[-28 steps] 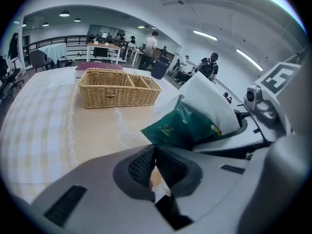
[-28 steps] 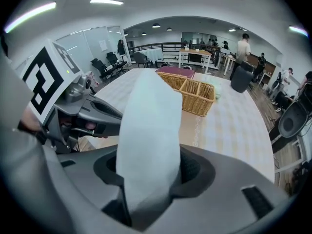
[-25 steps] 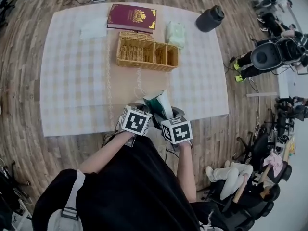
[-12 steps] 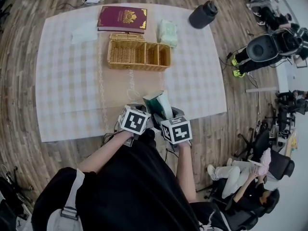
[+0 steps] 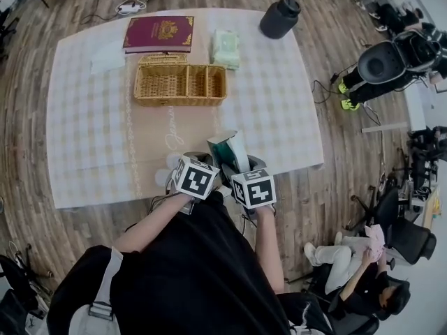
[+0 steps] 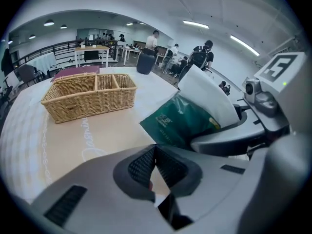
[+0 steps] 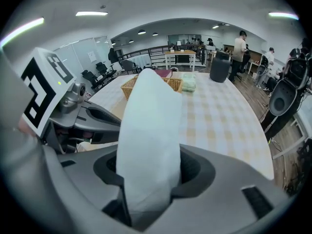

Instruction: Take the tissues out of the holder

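Behind the basket (image 5: pixel 174 100): book (image 5: pixel 158 33), wipes pack (image 5: pixel 225 49).

in the head view the cubes (image 5: pixel 195 176) hide the jaws of the left tongs (image 6: pixel 155 155) and right tongs (image 7: pixel 148 179) and the pack's (image 5: pixel 229 147) lower end. in the right gripper view the pack covers most of the basket (image 7: pixel 126 88). the pack's print is too small to read.

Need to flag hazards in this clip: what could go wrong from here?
1. The right gripper clamps the tissue pack near one end, most of it jutting beyond the jaws; it might tilt or slip out.
2. The left gripper, jaws shut, sits close beside the pack and might knock it.
3. Both are near the table's front edge, so a dropped pack could land on the floor.
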The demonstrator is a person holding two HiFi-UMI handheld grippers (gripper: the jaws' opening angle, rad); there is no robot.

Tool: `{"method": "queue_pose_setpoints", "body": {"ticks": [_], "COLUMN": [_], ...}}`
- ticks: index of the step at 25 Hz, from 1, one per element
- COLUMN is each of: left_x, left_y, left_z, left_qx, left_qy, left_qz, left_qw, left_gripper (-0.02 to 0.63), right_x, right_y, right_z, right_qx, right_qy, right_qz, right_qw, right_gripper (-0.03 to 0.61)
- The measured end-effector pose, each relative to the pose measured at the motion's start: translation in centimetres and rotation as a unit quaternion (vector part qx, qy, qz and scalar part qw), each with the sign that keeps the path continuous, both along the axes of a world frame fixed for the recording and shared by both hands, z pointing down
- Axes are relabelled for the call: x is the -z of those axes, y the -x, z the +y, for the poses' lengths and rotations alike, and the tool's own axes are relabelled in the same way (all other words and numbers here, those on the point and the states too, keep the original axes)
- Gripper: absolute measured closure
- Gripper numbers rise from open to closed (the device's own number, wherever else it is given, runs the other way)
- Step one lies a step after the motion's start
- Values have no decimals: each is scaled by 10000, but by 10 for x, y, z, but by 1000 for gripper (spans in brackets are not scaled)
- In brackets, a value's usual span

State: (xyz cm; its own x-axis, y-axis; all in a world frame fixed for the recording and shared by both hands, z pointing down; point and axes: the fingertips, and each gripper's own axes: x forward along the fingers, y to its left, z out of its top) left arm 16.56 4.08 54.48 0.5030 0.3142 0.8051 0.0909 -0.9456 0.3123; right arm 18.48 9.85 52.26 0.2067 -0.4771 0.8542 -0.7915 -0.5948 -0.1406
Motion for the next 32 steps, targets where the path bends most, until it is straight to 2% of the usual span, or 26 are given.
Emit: {"method": "queue_pose_setpoints", "body": {"ticks": [6, 10, 17, 22, 28, 32], "left_x": [-2, 0, 12, 5, 6, -3], "left_y": [-27, -51, -133, -130, -184, -169], "left_z": [44, 81, 116, 169, 161, 175], "left_qx": [8, -107, -185, -175, -303, -302], "left_qy": [-19, -217, -43, -181, -95, -159], "left_qz": [-100, 12, -88, 29, -202, -217], "left_qw": [9999, 9997, 9998, 9997, 9993, 9992], "left_gripper": [604, 604, 604, 604, 604, 604], "right_x": [1, 1, 11, 5, 10, 2], "right_y": [-30, -55, -132, -128, -180, -168], "right_z": [48, 88, 123, 181, 177, 197], "right_qx": [-243, -467, -722, -870, -1144, -1258], "right_qy": [-112, -246, -189, -290, -291, -373], "right_qz": [16, 37, -178, -112, -378, -369], "right_qw": [9996, 9986, 9970, 9957, 9923, 9907], "right_gripper": [336, 336, 336, 336, 336, 336]}}
